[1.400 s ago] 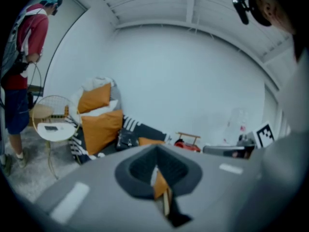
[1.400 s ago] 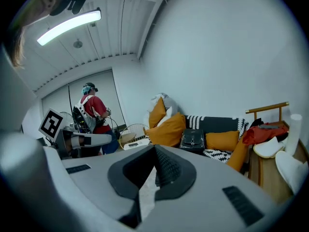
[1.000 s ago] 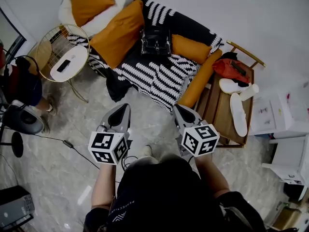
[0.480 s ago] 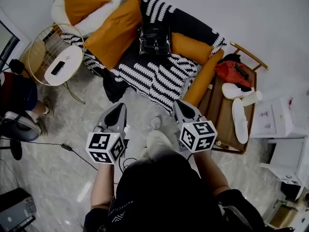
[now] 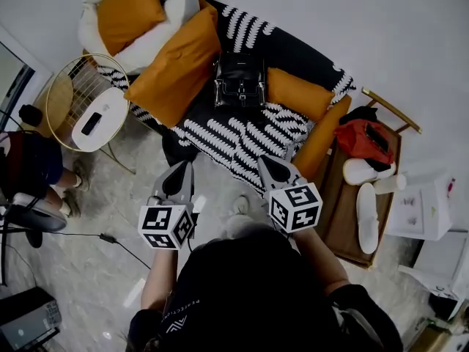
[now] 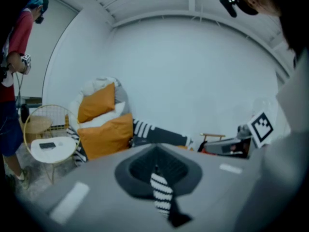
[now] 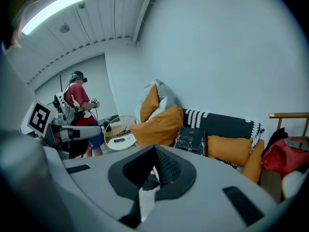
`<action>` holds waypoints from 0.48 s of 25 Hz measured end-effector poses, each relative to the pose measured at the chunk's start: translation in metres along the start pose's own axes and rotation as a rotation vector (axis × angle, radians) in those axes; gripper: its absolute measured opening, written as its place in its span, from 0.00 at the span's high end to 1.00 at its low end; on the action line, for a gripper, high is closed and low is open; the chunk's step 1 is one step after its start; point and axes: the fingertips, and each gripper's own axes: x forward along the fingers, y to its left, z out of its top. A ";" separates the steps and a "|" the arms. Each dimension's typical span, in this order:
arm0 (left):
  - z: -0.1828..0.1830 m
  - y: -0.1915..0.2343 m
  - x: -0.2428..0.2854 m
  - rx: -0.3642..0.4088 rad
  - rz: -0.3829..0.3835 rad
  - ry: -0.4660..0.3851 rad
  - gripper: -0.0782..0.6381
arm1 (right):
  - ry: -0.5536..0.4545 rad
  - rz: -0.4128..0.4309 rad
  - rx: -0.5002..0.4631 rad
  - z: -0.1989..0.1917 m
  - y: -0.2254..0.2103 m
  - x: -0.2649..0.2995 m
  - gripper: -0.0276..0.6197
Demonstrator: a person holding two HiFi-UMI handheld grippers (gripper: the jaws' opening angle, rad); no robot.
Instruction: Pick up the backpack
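Backpack (image 5: 239, 81): black, upright on the sofa (image 5: 220, 134) against its back, well apart from both tongs.
Backpack's neighbours: large orange cushion (image 5: 176, 64) just beside it on the left of the head view, smaller orange cushion (image 5: 297, 94) just beside it on the right.
Left tongs (image 5: 181, 173): clenched, jaws pressed together with nothing between them; held over the floor (image 5: 110, 196) in front of the sofa, pointing toward it.
Right tongs (image 5: 270, 166): clenched too and empty; tip near the sofa's front edge, aimed at the seat; in the right gripper view, backpack just above the jaws.
Sofa: draped in a black cover with white stripes, set against a pale wall.
Round white tabletop (image 5: 102, 107): left of the sofa, set over a gold wire basket, with a dark flat device (image 5: 91, 123) lying on it.
Low wooden tabletop (image 5: 338, 204): right of the sofa, carrying a red bag (image 5: 364, 139) and some white things too small to name.
Other person (image 5: 33, 160): standing at the left edge, beyond the round white tabletop, in a red top.
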 end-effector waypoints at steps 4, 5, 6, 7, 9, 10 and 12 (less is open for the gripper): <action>0.004 -0.002 0.028 0.003 -0.016 0.005 0.88 | 0.016 0.006 0.007 0.004 -0.020 0.019 0.96; 0.004 -0.002 0.035 0.005 -0.019 0.007 0.88 | 0.017 0.006 0.014 0.006 -0.026 0.023 0.96; 0.005 -0.002 0.042 0.006 -0.021 0.012 0.88 | 0.018 0.007 0.021 0.007 -0.031 0.027 0.96; 0.005 -0.001 0.048 0.004 -0.024 0.017 0.88 | 0.019 0.008 0.027 0.009 -0.037 0.031 0.96; 0.006 0.001 0.060 -0.018 -0.033 0.025 0.88 | 0.021 0.009 0.035 0.012 -0.045 0.038 0.96; 0.006 0.002 0.066 -0.032 -0.041 0.028 0.88 | 0.022 0.009 0.040 0.013 -0.049 0.042 0.96; 0.006 0.001 0.079 -0.046 -0.057 0.039 0.88 | 0.023 0.006 0.052 0.014 -0.057 0.049 0.96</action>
